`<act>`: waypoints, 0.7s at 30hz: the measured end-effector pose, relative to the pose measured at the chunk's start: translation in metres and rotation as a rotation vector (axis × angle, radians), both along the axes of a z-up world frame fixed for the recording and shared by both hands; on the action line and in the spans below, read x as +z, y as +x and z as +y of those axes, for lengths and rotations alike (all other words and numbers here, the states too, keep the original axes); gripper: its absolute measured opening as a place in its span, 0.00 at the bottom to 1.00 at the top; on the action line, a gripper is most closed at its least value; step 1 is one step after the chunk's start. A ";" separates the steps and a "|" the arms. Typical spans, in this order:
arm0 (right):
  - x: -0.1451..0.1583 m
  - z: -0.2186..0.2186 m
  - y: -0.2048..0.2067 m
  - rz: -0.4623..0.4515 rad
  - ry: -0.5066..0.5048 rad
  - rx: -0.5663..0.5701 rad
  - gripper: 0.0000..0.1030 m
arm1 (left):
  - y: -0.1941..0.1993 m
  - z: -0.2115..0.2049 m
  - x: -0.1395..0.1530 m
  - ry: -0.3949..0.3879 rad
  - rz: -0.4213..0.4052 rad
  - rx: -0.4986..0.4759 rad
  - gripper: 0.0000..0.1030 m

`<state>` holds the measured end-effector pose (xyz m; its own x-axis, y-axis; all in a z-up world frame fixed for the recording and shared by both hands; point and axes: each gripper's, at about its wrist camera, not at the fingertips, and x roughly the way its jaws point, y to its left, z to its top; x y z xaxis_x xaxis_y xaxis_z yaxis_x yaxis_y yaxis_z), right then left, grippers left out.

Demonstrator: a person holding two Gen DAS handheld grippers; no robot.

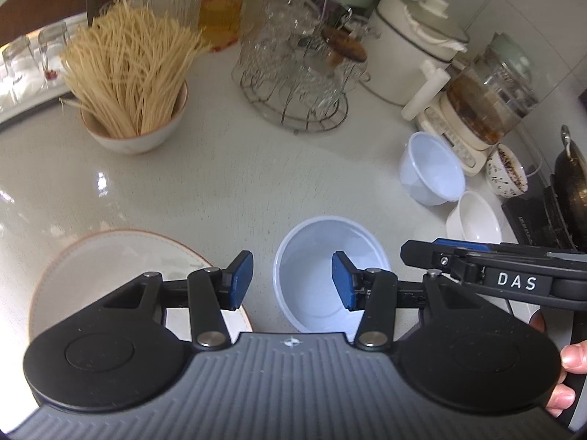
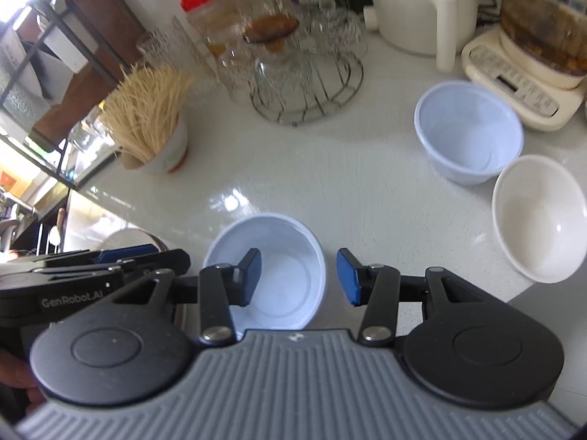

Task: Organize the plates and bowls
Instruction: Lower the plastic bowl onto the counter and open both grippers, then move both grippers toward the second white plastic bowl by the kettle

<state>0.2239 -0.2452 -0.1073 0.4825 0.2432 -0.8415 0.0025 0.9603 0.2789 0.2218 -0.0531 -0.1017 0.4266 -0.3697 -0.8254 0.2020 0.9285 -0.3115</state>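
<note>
Both tools hang over the pale surface (image 1: 227,168) with their jaws parted and nothing between the pads. Right under the left hand-held gripper (image 1: 292,280) sits a light blue plastic bowl (image 1: 326,275), upright and empty, its rim showing between and beyond the two blue pads without touching either; the same bowl lies just below and slightly left of the right hand-held gripper (image 2: 299,277). To the left of the left tool, close in, a white plate (image 1: 110,267) with a thin reddish edge lies flat, partly hidden by the tool's linkage.

From how things lie, I judge the step in hand to be gathering the bowls into one stack. Further out, ahead and to the right of the right tool, a second blue bowl (image 2: 467,130) stands next to a white ceramic bowl (image 2: 539,216), the two rims close or touching; I cannot tell which. To do this well, I would bring one pad inside a bowl's wall and the other outside, pinch the rim squarely, and lift straight up before moving across, since thin plastic probably flexes and could slip. The ceramic one looks heavier and smoother, so it calls for a firmer bite.

Beyond these, keep clear of the bowl of dry noodles (image 1: 134,84) off to the left and the wire rack of glassware (image 1: 297,77) straight ahead; a careless swing could topple either
</note>
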 end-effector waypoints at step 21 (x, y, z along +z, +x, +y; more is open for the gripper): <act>0.051 0.024 -0.074 -0.144 -0.110 -0.189 0.46 | -0.028 -0.012 0.027 -0.052 -0.068 -0.230 0.52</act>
<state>0.1494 -0.2214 -0.0568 0.6276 0.0483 -0.7770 0.1525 0.9711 0.1836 0.1940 -0.0650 -0.0748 0.3798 -0.5048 -0.7752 0.4287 0.8386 -0.3360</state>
